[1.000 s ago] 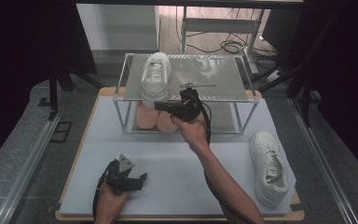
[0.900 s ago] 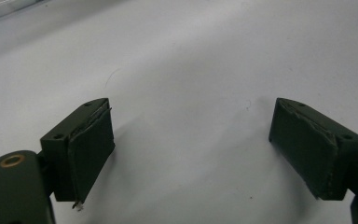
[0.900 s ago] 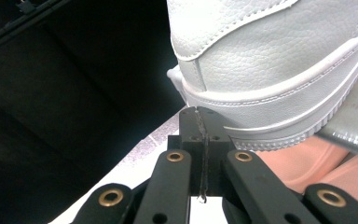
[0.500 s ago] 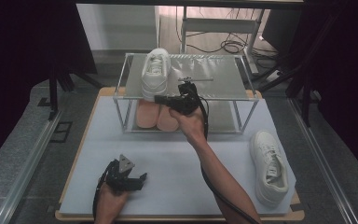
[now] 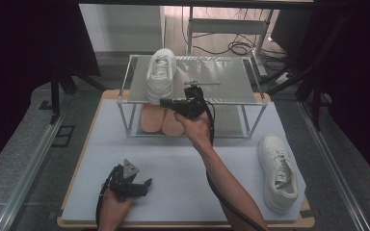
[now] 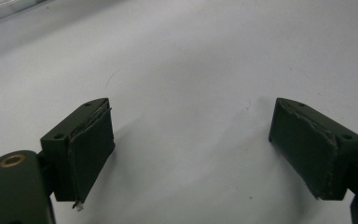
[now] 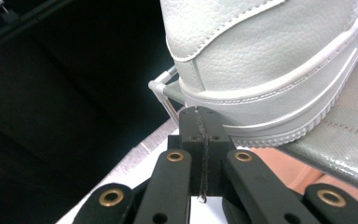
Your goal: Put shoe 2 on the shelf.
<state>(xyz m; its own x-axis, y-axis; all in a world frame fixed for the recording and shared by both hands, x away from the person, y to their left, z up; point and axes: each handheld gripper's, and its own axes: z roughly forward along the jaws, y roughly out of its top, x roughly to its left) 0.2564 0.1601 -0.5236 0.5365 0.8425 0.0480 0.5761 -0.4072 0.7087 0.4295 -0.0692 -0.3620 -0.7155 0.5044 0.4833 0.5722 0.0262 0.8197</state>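
A white sneaker (image 5: 161, 72) stands on the left part of the metal rack's top shelf (image 5: 221, 79), heel toward me. My right gripper (image 5: 164, 102) is held at the shelf's front edge just below that heel. In the right gripper view its jaws are shut (image 7: 198, 115) with nothing between them, and their tips are at the sole under the sneaker's heel (image 7: 270, 60). A second white sneaker (image 5: 279, 171) lies on the white mat at the right. My left gripper (image 5: 146, 186) rests low at the front left, open (image 6: 191, 149) over bare mat.
Two pinkish soles (image 5: 163, 121) lie side by side under the shelf, at its left. The rack's thin metal legs (image 5: 123, 118) stand on the white mat (image 5: 183, 178). Dark stands and cables surround the table.
My right gripper has risen a little and edged in toward the heel of the sneaker on the shelf. The left gripper has stayed put.
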